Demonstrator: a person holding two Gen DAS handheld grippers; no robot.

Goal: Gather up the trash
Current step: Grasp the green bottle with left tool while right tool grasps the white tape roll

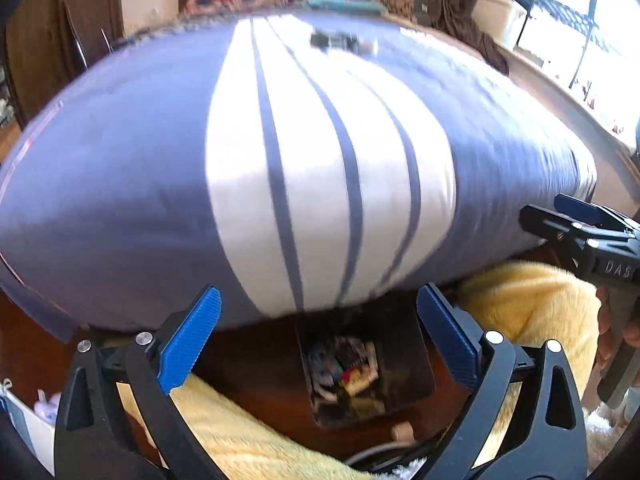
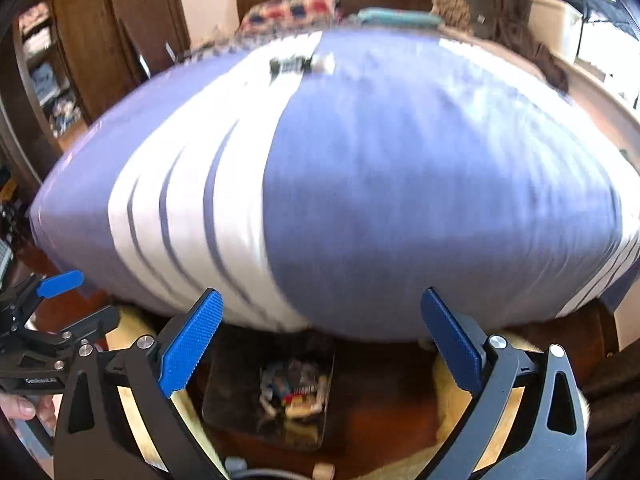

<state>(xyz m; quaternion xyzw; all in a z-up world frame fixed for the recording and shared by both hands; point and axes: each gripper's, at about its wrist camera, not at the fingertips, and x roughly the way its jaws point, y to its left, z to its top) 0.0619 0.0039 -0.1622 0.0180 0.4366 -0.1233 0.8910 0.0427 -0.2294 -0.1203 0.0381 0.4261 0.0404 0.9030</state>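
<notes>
My left gripper point(image 1: 318, 338) and right gripper point(image 2: 322, 340) both stand wide apart, nothing between the pads. Below them on the floor sits a dark bin point(image 1: 404, 360) containing mixed trash point(image 1: 344, 372). Beyond lies the striped bed cover point(image 1: 312, 168), carrying a small blurred dark item point(image 1: 334, 40) near its far end.

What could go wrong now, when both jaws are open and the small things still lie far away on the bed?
1. The dark and pale items lie far up the striped bedcover; reaching them may mean leaning over the bin and knocking it.
2. Both views are blurred, so what the items are cannot be told; non-trash might be picked.
3. The left gripper and right gripper are close and might collide.
</notes>
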